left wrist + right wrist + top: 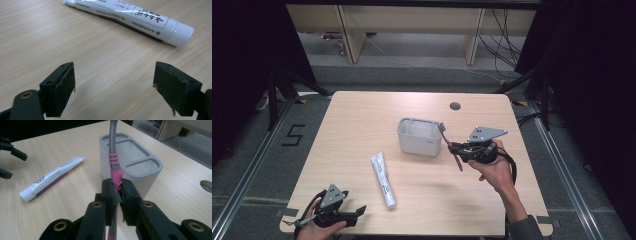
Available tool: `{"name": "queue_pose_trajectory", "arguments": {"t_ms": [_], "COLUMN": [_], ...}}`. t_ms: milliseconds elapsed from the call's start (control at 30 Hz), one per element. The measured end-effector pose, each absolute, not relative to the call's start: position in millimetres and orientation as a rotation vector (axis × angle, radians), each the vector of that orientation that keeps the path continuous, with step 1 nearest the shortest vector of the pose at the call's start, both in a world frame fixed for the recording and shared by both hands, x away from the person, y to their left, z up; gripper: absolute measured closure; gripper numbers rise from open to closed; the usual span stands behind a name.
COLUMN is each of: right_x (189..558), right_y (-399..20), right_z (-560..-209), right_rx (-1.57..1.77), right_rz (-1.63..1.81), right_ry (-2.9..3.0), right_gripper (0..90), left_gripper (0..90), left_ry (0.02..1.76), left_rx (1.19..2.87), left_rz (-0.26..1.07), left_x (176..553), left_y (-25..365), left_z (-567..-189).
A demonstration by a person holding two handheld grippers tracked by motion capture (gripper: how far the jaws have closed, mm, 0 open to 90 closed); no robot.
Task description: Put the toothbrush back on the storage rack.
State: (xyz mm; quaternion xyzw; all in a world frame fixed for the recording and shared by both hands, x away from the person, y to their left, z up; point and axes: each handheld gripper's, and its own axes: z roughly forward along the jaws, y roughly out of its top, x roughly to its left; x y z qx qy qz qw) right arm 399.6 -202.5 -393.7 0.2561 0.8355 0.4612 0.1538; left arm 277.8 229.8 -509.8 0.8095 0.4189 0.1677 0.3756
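A pale, wood-grained rectangular table with rounded corners fills the middle of the high view. At its centre stands a light grey, smooth plastic holder, oblong with compartments in its top. Below and left of it lies a white, glossy toothpaste tube with a purple stripe, printed text and a white cap. At centre right, the right gripper is clamped tight on a pink-and-grey ribbed toothbrush, whose head tilts up just beside the holder's right end. At lower left, the left gripper rests with jaws spread wide, holding nothing, near the tube.
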Motion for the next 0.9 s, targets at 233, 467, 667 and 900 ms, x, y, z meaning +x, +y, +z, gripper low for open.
{"name": "queue_pose_trajectory", "arguments": {"t_ms": [233, 467, 667, 900], "right_x": [407, 413, 417, 426], "right_y": [-201, -202, -201, -203], "right_z": [-393, -389, -386, -383], "right_rx": [0.746, 0.748, 0.786, 0.809], "right_rz": [1.355, 1.385, 1.416, 1.446], "right_ry": [2.362, 2.330, 2.324, 2.296], "right_gripper": [82.2, 82.2, 82.1, 82.1], "left_gripper": [17.1, 17.1, 17.2, 17.1], "left_ry": [1.074, 1.065, 1.059, 1.056], "left_rx": [2.068, 2.072, 2.082, 2.076], "left_rz": [0.429, 0.428, 0.431, 0.438], "left_x": [278, 277, 277, 278], "left_y": [229, 230, 230, 231], "left_z": [-510, -510, -510, -510]}}
